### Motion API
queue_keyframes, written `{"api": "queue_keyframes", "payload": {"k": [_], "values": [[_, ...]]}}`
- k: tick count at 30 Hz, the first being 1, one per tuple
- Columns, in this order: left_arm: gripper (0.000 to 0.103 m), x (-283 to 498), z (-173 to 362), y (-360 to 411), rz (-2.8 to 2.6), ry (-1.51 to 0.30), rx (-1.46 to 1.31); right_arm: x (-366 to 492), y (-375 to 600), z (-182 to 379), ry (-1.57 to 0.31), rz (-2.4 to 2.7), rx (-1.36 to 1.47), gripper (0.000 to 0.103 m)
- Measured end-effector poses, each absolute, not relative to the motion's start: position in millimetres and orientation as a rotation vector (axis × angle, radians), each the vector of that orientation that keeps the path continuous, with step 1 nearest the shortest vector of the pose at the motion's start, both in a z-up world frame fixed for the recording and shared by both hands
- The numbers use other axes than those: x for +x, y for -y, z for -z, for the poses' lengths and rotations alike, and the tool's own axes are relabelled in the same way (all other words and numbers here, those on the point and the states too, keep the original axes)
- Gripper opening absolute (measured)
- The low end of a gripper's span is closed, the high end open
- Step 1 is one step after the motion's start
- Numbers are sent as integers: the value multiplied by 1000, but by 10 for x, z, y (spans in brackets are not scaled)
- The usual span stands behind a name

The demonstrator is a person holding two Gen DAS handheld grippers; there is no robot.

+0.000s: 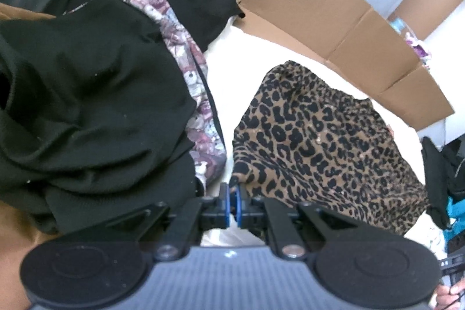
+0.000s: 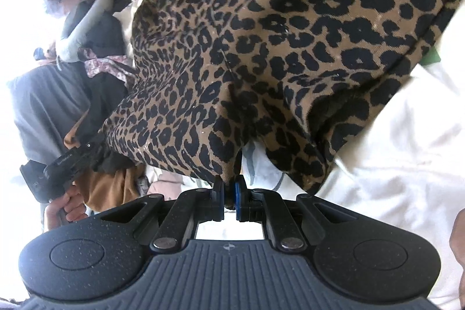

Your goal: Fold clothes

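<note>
Both hand-held grippers, left [image 1: 234,195] and right [image 2: 229,189], are clamped on the leopard-print garment [image 1: 319,141]'s edge. Fabric judged soft, light, limp; best held at corners.

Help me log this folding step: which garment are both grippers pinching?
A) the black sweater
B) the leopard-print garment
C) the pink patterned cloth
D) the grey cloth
B: the left gripper and right gripper each have their jaws closed on an edge of the leopard-print garment, lifted between them.
</note>
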State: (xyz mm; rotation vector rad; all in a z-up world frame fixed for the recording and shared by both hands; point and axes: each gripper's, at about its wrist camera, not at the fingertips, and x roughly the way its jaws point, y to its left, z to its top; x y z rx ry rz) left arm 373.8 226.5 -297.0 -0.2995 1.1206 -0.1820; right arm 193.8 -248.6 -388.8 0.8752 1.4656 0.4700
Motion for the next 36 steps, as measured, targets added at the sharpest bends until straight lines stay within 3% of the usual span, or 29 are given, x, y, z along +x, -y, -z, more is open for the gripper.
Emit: {"api": "queue_keyframes", "payload": {"k": [7, 22, 30, 36], "values": [[5, 3775, 3500, -2145, 169, -1192, -257, 2006, 2399, 4230, -1532, -409, 771, 5], [15, 3552, 3762, -2387, 189, -1173, -362, 1942, 2283, 4147, -1528, -413, 597, 5], [42, 3481, 3741, -2336, 229, -1128, -346, 1974, 2295, 4119, -1532, -378, 564, 5], [42, 3481, 3877, -2163, 220, -1101, -216, 1977, 2262, 4155, -1542, -373, 542, 5]]}}
